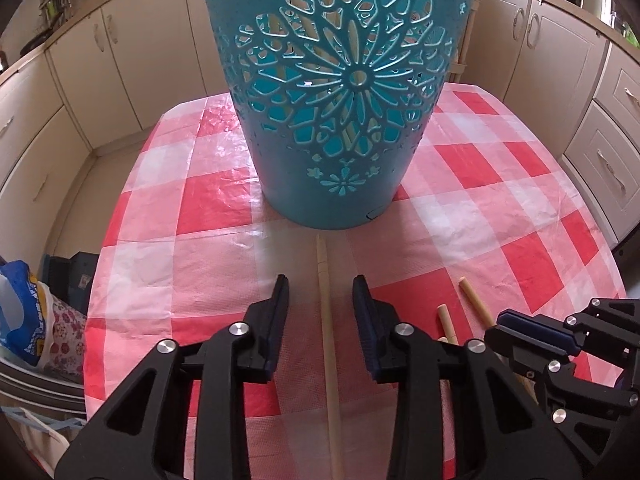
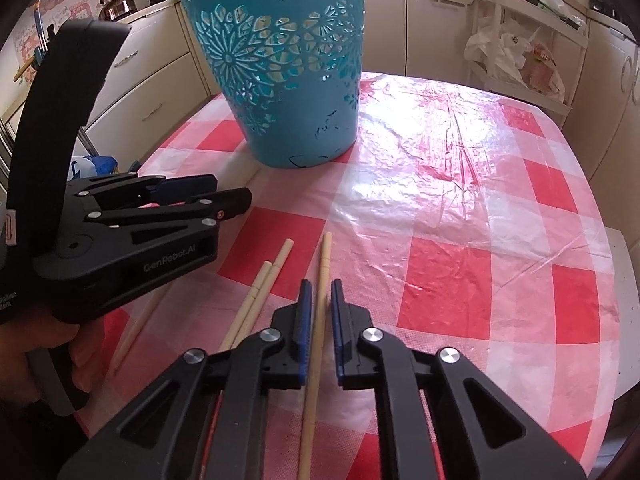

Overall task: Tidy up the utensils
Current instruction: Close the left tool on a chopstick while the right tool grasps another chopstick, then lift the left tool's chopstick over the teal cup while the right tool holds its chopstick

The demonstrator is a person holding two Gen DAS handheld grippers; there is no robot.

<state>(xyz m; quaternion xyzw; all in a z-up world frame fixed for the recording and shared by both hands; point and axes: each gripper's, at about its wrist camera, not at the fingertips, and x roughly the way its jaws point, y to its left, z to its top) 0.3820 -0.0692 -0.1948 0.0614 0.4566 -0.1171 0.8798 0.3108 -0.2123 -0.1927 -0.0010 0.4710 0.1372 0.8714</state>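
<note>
one teal basket point(image 1: 340, 184), wooden sticks point(image 1: 347, 56) inside

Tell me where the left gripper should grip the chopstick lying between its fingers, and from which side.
Grip the chopstick on its thick upper shaft, coming straight down from above. It lies flat on the tablecloth, pointing toward the basket, already centred between the open left gripper fingers, so they close across its width.

We hold the left tongs point(image 1: 320, 300) spread wide over a chopstick point(image 1: 329, 344) lying on the checked table point(image 1: 500, 184), teal basket point(image 1: 340, 92) just beyond.
</note>
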